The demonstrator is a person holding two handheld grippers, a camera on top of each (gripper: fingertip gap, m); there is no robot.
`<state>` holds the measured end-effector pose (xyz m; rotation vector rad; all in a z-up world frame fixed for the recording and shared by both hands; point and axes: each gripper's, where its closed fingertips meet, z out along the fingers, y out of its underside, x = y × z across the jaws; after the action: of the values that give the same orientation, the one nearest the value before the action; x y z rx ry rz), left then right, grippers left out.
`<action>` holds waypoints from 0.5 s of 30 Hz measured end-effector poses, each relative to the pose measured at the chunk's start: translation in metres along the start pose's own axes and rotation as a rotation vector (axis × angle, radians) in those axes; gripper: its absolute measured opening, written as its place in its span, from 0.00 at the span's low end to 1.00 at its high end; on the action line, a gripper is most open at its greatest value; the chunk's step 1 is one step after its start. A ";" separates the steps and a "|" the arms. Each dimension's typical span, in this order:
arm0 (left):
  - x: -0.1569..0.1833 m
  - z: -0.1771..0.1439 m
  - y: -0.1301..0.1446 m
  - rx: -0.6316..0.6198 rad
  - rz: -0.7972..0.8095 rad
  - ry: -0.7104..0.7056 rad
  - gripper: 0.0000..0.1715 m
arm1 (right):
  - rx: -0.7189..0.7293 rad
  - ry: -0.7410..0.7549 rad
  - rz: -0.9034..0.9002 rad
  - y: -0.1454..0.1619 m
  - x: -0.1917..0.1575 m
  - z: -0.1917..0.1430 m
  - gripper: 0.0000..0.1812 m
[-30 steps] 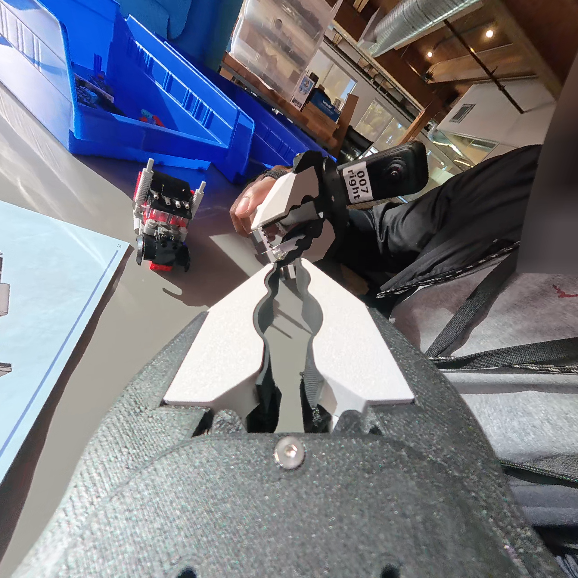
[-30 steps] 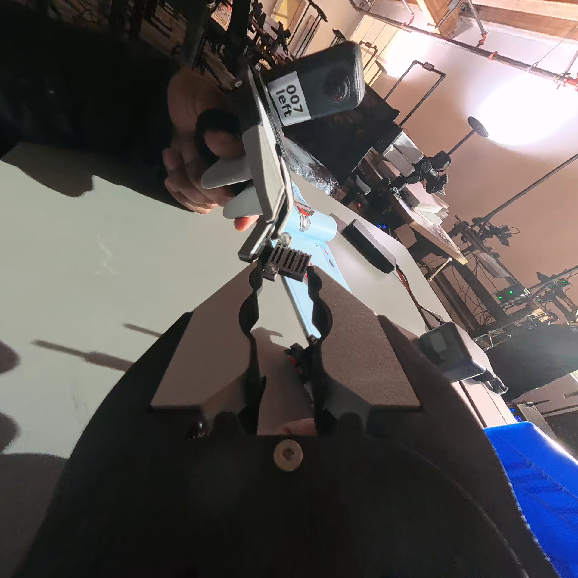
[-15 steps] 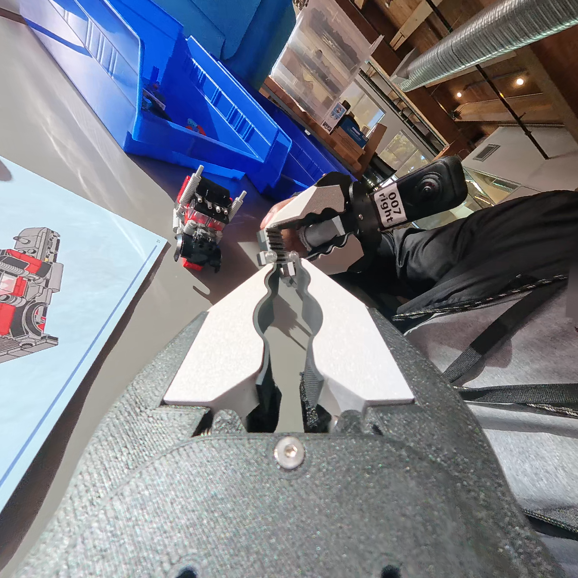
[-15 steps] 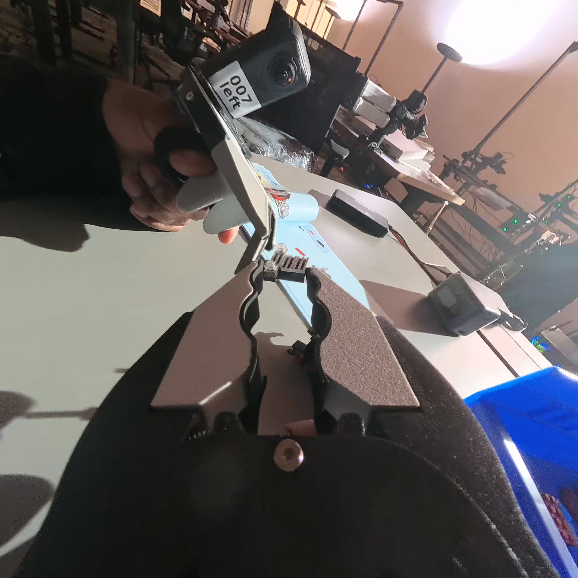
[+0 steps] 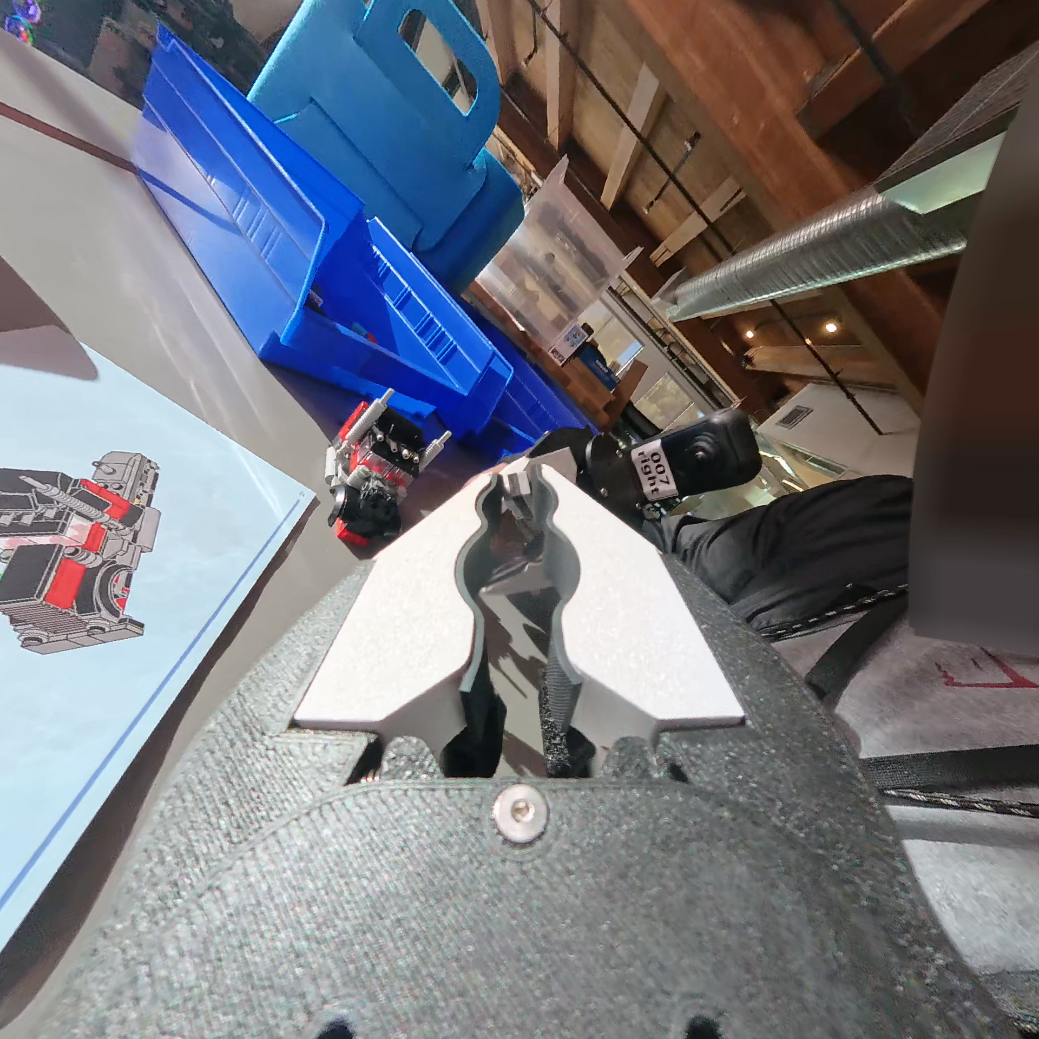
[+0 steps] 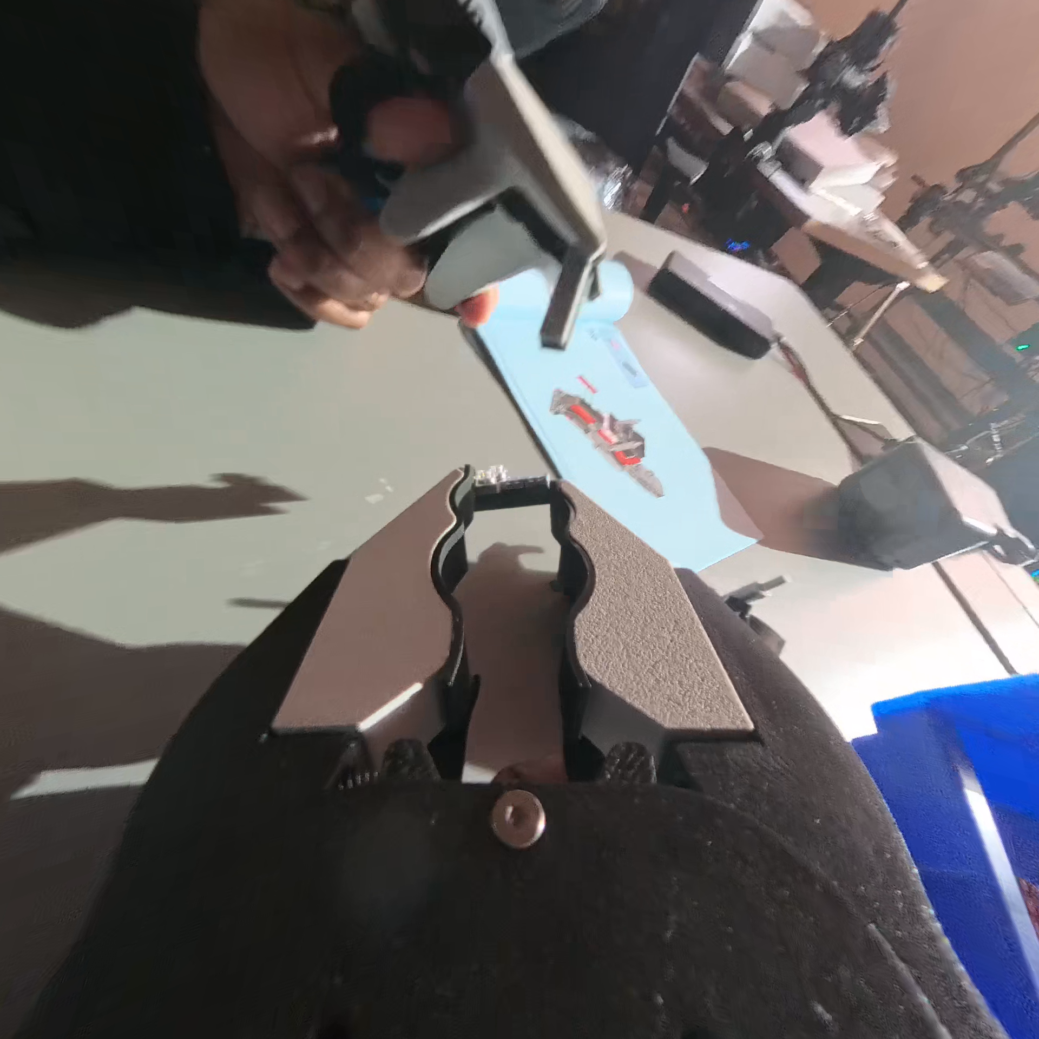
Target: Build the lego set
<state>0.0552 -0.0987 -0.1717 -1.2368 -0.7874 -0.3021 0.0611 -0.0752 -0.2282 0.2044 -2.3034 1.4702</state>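
My right gripper [image 6: 509,490] is shut on a small dark ribbed Lego piece [image 6: 520,482] with a clear stud on its left end, held above the grey table [image 6: 225,405]. My left gripper [image 5: 516,484] has its fingers nearly together. A small grey bit shows in the gap at its tips, and I cannot tell whether it is held. In the right wrist view the left gripper [image 6: 556,334] is held by a hand, up and away from the piece. A red, black and grey Lego truck model [image 5: 376,478] stands on the table left of my left fingers.
A light blue instruction booklet [image 5: 112,506] lies open on the table; it also shows in the right wrist view [image 6: 607,450]. Blue parts bins [image 5: 315,270] stand behind the truck. A black box [image 6: 911,506] and a black bar [image 6: 708,315] lie beyond the booklet. My hands' fingertips stand some 6 cm from each other. My left gripper's tips are some 30 cm from the black bar [image 6: 708,315].
The two grippers were together on the ribbed piece. Now the left gripper has lifted off and away, and the piece stays in the right gripper.
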 end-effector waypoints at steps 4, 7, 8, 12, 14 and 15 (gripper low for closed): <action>0.004 -0.001 -0.004 0.027 -0.015 0.030 0.06 | -0.114 -0.066 -0.096 0.017 -0.015 0.004 0.16; 0.005 -0.001 -0.003 0.026 -0.018 0.037 0.06 | -0.186 -0.086 -0.133 0.029 -0.018 0.004 0.15; 0.005 -0.001 -0.003 0.028 -0.019 0.040 0.06 | -0.198 -0.093 -0.131 0.032 -0.017 0.004 0.15; 0.005 -0.001 -0.004 0.032 -0.024 0.042 0.06 | -0.221 -0.131 -0.096 0.037 -0.017 0.001 0.15; 0.005 -0.001 -0.003 0.027 -0.024 0.039 0.06 | -0.220 -0.147 -0.094 0.038 -0.017 -0.001 0.15; 0.004 -0.001 -0.003 0.025 -0.025 0.037 0.06 | -0.215 -0.157 -0.089 0.038 -0.018 -0.001 0.16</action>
<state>0.0570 -0.0994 -0.1670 -1.1956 -0.7727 -0.3339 0.0654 -0.0590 -0.2664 0.3663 -2.5207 1.1914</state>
